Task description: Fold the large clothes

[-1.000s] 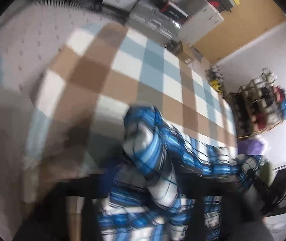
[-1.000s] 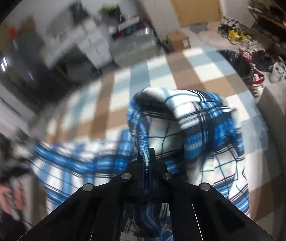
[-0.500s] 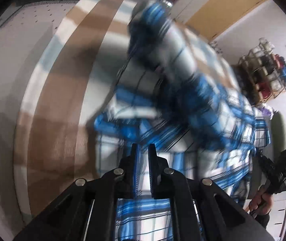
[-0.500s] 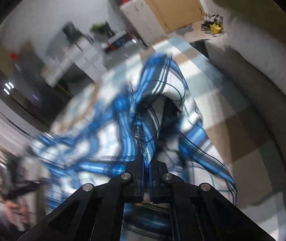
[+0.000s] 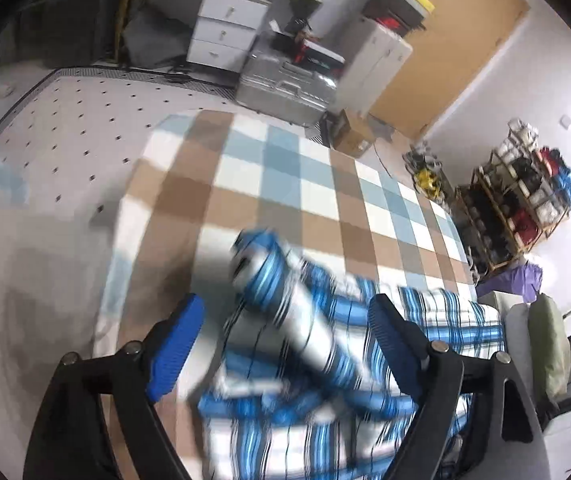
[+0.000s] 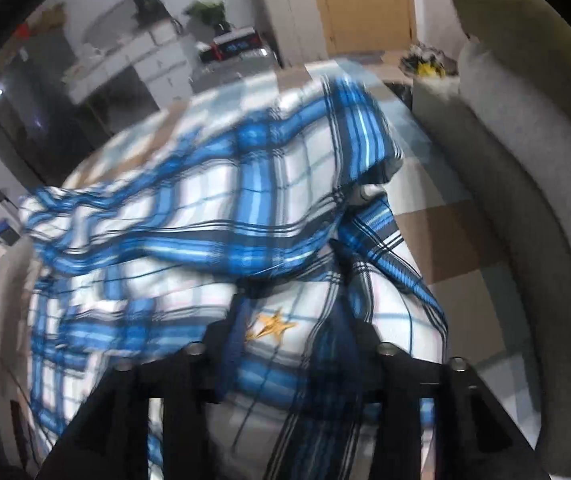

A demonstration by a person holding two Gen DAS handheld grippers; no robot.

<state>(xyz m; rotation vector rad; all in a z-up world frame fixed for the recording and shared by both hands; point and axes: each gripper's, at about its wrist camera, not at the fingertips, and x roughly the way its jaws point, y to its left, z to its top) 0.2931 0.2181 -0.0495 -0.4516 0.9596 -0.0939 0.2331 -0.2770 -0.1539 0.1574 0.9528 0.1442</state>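
Note:
A blue and white plaid shirt (image 5: 305, 344) lies rumpled on a brown, blue and white checked blanket (image 5: 285, 176). My left gripper (image 5: 285, 344) is open, its blue pads (image 5: 177, 344) on either side of a raised fold of the shirt, holding nothing. In the right wrist view the shirt (image 6: 205, 240) spreads wide and drapes over my right gripper (image 6: 289, 312). Its fingers stand apart with cloth lying between and over them; the tips are hidden. A gold star emblem (image 6: 271, 324) shows on the cloth.
A grey sofa back (image 6: 525, 220) with a green cushion (image 6: 525, 32) runs along the right. A dotted white mattress (image 5: 65, 128) lies left of the blanket. White drawers (image 5: 225, 28), a metal case (image 5: 285, 88), a shoe rack (image 5: 525, 208) and a wooden door (image 5: 457, 48) stand beyond.
Both grippers were shut on the shirt half a second ago. Now both stand open and the shirt has dropped onto the blanket, settling in folds.

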